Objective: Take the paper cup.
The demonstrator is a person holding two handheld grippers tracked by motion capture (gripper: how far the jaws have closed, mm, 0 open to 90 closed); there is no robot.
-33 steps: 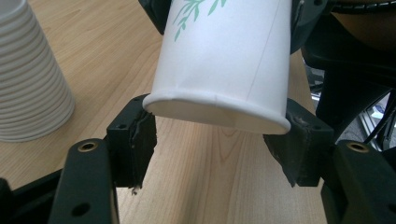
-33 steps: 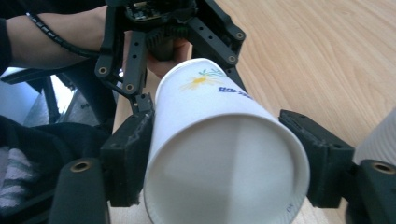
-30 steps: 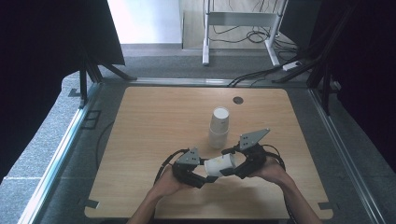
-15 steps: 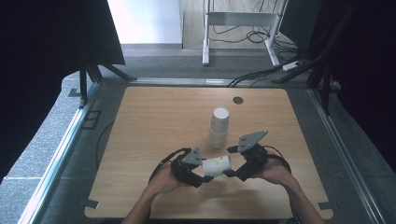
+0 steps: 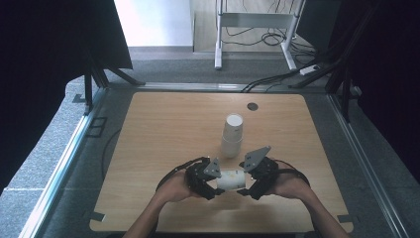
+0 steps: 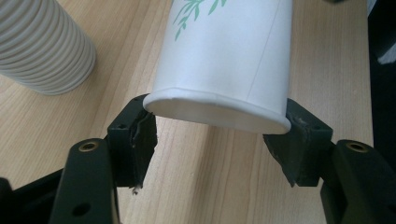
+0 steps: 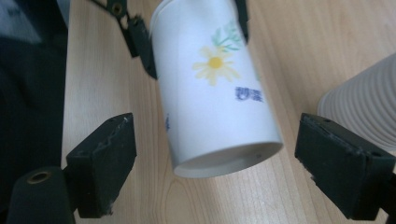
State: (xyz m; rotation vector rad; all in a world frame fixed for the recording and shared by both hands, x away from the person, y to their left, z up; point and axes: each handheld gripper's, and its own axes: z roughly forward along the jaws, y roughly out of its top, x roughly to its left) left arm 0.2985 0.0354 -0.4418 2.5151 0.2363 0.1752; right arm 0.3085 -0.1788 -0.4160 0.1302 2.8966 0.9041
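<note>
A paper cup [image 5: 232, 179] printed with a yellow flower and green sprigs lies on its side between two hand-held claws near the front edge of a wooden table [image 5: 163, 129]. Seen from above, the left claw [image 5: 214, 184] meets the cup from the left and the right claw [image 5: 246, 186] stands at its other end, each carried by a person's hand, with forearms coming in from the bottom of the frame. Just behind the pair, a stack of ribbed white cups [image 5: 232, 135] stands upside down at the middle of the table, near the held cup but apart from it.

The table is pale wood with rounded corners and a small dark round inset [image 5: 252, 106] toward its far right. It sits on grey carpet [image 5: 59, 148] between dark curtains, with a metal rail along each side; beyond it stand the white legs of a frame [image 5: 257, 22] and a tangle of black cables on the floor.

In the left gripper view, the left claw [image 6: 212, 140] is clamped on the rolled rim of the cup [image 6: 229, 60], one black pad on each side, and the stack [image 6: 42, 46] rises at the upper left. In the right gripper view, the right claw [image 7: 215, 161] has just been opening: its pads stand apart on either side of the cup's base [image 7: 219, 93] without touching it, and the ribbed stack [image 7: 364, 107] shows at the right edge
</note>
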